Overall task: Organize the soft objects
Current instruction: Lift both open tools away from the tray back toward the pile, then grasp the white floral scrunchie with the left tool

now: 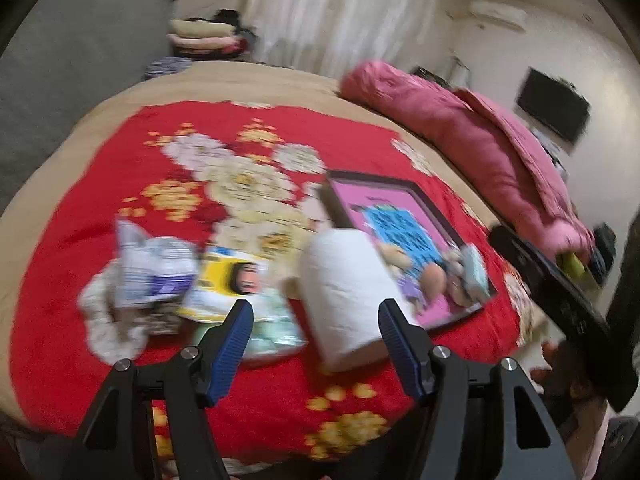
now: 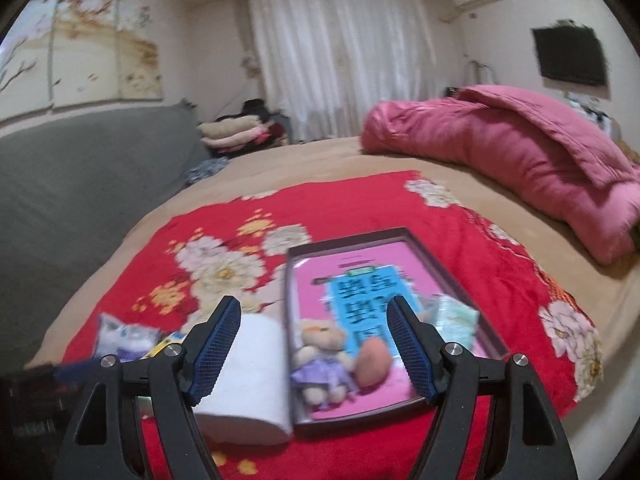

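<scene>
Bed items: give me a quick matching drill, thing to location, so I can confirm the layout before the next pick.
Things:
1. toilet paper roll
2. teddy bear
3. pink quilt
4. yellow packet

Places:
A. inside the tray
B. far right side of the bed
C. just left of the tray, outside it
D. left of the roll, among loose packets

Pairs: 1-C, 2-A, 3-B, 4-D

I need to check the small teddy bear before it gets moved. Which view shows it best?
The right wrist view: the teddy bear lies near and whole in the pink tray, though blurred. The left wrist view shows it smaller, partly behind the toilet paper roll.
</scene>
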Available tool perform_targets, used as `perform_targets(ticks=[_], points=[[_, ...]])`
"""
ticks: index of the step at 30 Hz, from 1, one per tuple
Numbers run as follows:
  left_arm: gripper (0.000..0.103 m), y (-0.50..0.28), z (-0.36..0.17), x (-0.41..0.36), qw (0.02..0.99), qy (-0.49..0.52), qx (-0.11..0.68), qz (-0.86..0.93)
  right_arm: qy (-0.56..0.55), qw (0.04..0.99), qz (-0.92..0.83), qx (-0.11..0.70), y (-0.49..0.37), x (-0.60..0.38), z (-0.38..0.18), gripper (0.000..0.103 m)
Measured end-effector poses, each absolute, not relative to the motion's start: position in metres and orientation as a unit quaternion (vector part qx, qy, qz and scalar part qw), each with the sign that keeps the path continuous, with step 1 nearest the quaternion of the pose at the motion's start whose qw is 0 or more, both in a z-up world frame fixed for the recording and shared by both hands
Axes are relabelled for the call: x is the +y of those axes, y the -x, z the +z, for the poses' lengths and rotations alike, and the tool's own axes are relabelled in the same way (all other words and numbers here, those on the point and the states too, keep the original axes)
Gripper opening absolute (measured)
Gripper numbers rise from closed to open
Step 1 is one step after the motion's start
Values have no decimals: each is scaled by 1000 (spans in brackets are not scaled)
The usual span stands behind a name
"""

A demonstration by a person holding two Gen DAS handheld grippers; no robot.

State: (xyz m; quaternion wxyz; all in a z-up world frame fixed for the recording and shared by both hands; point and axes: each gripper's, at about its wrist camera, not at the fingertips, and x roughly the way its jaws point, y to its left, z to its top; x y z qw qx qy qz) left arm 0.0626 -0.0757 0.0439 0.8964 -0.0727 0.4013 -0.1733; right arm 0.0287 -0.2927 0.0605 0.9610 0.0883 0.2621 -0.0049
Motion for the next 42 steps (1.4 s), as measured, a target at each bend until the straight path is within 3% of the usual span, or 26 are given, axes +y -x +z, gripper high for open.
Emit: perform_targets(ticks=[19,30,42], points=[[65,-86,-7,86,888,175,424,-38,24,946,141,291,-21,-166,50,77],[65,-118,-45,116,849,302,430,-62,45,928,171,327,-35,-136,23,77],[65,-137,-77,129,834,315,453,-25,50,921,171,345,-48,-125,7,77]])
